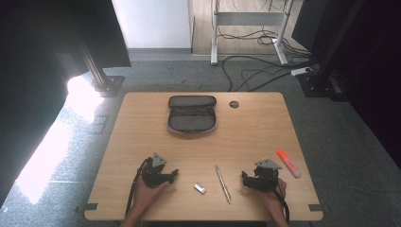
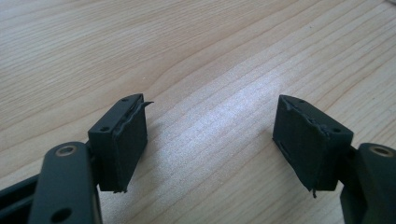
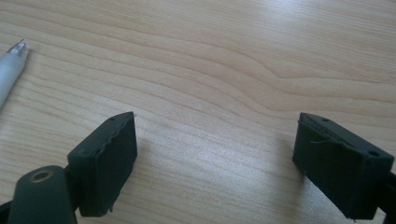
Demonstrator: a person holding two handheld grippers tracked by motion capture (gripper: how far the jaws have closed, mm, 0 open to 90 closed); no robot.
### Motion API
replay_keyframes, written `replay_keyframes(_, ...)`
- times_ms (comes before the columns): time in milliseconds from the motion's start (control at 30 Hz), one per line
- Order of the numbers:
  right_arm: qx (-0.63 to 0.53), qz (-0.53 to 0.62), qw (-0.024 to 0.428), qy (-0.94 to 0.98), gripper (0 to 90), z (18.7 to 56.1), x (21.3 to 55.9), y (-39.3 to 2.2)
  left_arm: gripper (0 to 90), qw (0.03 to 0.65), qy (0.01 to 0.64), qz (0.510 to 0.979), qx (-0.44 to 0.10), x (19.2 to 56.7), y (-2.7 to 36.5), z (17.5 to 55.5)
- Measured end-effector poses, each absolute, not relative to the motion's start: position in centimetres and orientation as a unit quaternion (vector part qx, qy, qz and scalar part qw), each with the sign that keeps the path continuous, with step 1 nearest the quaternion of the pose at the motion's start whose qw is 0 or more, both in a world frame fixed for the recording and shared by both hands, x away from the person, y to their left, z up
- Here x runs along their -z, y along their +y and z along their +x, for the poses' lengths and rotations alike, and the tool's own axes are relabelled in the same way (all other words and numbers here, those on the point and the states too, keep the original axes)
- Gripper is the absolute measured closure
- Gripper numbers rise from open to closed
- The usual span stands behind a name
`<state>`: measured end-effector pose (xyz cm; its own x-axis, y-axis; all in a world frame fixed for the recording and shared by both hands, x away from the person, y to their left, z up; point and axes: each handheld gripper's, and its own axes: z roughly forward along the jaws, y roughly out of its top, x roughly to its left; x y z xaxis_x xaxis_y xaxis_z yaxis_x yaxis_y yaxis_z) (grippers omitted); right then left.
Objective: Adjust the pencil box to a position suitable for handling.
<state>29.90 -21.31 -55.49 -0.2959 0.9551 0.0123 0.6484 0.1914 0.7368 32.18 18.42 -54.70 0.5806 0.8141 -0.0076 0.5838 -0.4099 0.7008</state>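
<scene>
**Inspector:** Tool state?

**Assistant:** The left gripper (image 1: 174, 175) and the right gripper (image 1: 245, 178) both rest low on the table (image 1: 255, 127), jaws spread wide, nothing between them.

**Inspector:** Nearest items?

**Assistant:** The silver pen (image 1: 222, 183) lies between the grippers, nearer the right one, just off its jaws toward the table's middle. Its long axis runs roughly away from the person, tip at the near edge. A small metal piece (image 1: 200, 188) lies just beside it, toward the left gripper.

**Inspector:** Judgement?

**Assistant:** The right gripper is better placed; its jaws should close across the barrel. The open pencil case (image 1: 192, 113) sits well apart, at the far side.
</scene>
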Motion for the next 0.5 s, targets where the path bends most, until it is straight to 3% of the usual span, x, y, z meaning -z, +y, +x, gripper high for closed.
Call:
replay_keyframes(267,-0.33,0.545,0.238,0.733,14.4,29.83,55.52,-21.29,26.1,0.34,0.427,0.821,-0.167,54.68,18.49,32.22)
replay_keyframes(367,-0.33,0.548,0.237,0.731,14.6,29.86,55.52,-21.29,20.8,0.346,0.43,0.819,-0.157,54.68,18.55,32.31)
replay_keyframes(500,-0.33,0.546,0.237,0.733,15.5,29.84,55.51,-21.36,20.4,0.351,0.433,0.816,-0.15,54.67,18.71,32.49)
